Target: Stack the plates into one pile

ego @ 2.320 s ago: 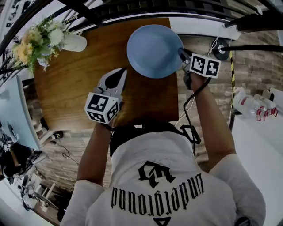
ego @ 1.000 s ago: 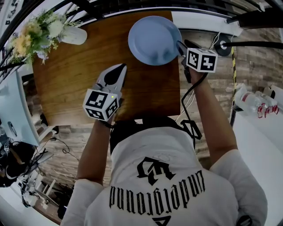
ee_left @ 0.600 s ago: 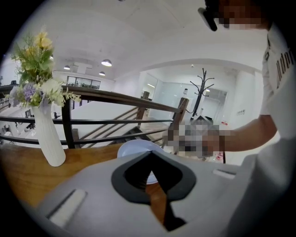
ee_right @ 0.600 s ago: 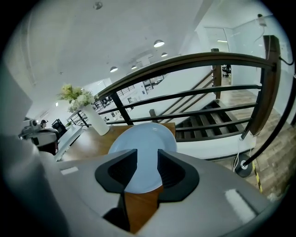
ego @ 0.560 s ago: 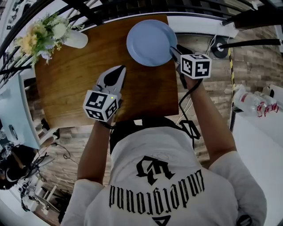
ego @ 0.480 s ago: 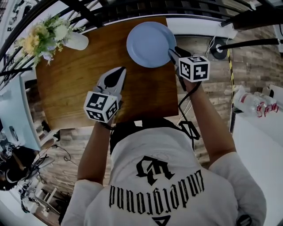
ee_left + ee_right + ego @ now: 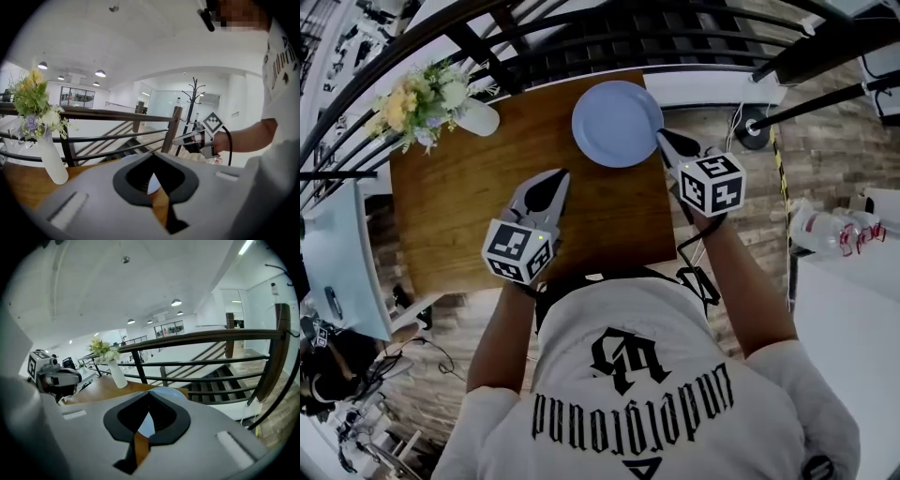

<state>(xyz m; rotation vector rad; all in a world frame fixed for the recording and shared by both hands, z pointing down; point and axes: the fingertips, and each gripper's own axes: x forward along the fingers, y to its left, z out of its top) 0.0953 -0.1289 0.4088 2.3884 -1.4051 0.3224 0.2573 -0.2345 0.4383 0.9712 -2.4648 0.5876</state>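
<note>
A light blue plate (image 7: 617,122) lies on the far right part of the wooden table (image 7: 469,192); whether it is one plate or a pile I cannot tell. My right gripper (image 7: 662,139) hovers at the plate's near right rim, jaws shut with nothing between them. In the right gripper view its tips (image 7: 150,394) meet, and the plate (image 7: 171,392) shows just beyond them. My left gripper (image 7: 557,177) hangs over the middle of the table, left of the plate, shut and empty. Its tips (image 7: 152,157) touch in the left gripper view, with a bit of plate (image 7: 153,184) behind.
A white vase (image 7: 478,118) with flowers (image 7: 412,101) stands at the table's far left corner. A dark metal railing (image 7: 581,36) runs along the far edge, with stairs beyond. The table's right edge drops to a brick-patterned floor (image 7: 741,187) with cables.
My right gripper has drawn back from the plate's right rim towards its near right edge. The left gripper has stayed put. The head camera has shifted a little.
</note>
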